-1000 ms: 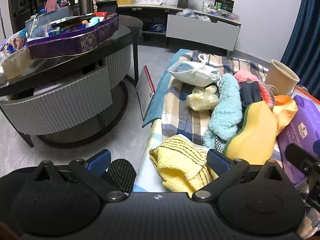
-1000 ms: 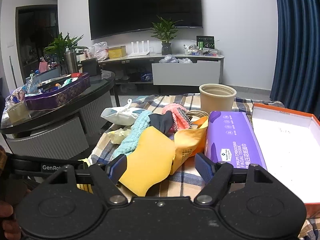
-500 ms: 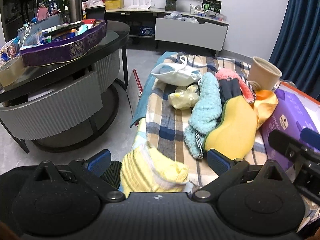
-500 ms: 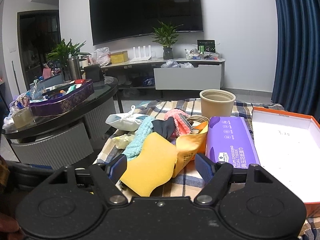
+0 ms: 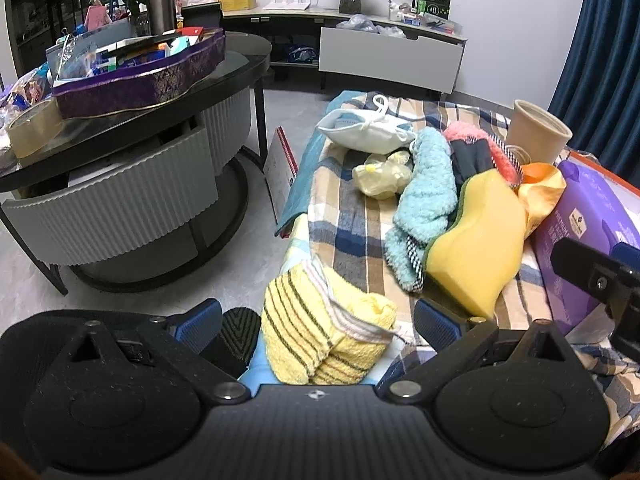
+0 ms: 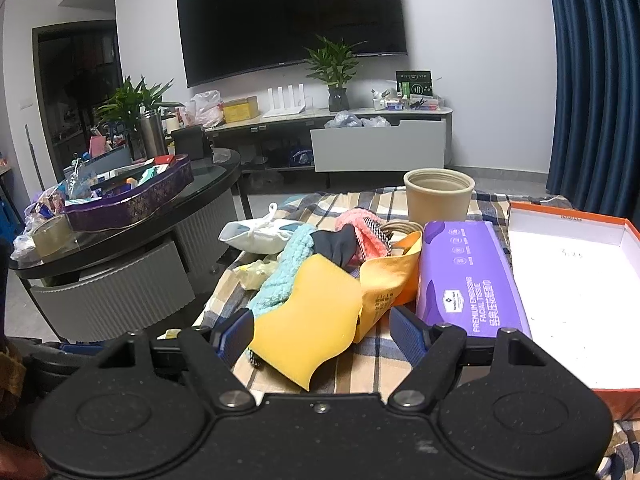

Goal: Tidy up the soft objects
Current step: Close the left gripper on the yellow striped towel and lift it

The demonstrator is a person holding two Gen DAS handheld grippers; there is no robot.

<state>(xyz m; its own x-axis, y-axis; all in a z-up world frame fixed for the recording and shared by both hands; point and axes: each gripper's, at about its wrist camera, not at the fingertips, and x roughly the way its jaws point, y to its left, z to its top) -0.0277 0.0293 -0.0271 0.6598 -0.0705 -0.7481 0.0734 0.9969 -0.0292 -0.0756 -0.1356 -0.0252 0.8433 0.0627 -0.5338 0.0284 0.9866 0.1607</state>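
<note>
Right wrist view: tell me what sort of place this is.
Most likely a home living room: a wall-mounted TV above a low media cabinet, a round coffee table, and blue curtains.

Both views are evenly lit by soft indoor light, dimmer toward the far left. Shadows are faint. The glass table (image 5: 240, 68) shows mild glare. Fisheye bending curves the curtain (image 6: 592, 80) and darkens the corners. Focus is sharp throughout.
</note>
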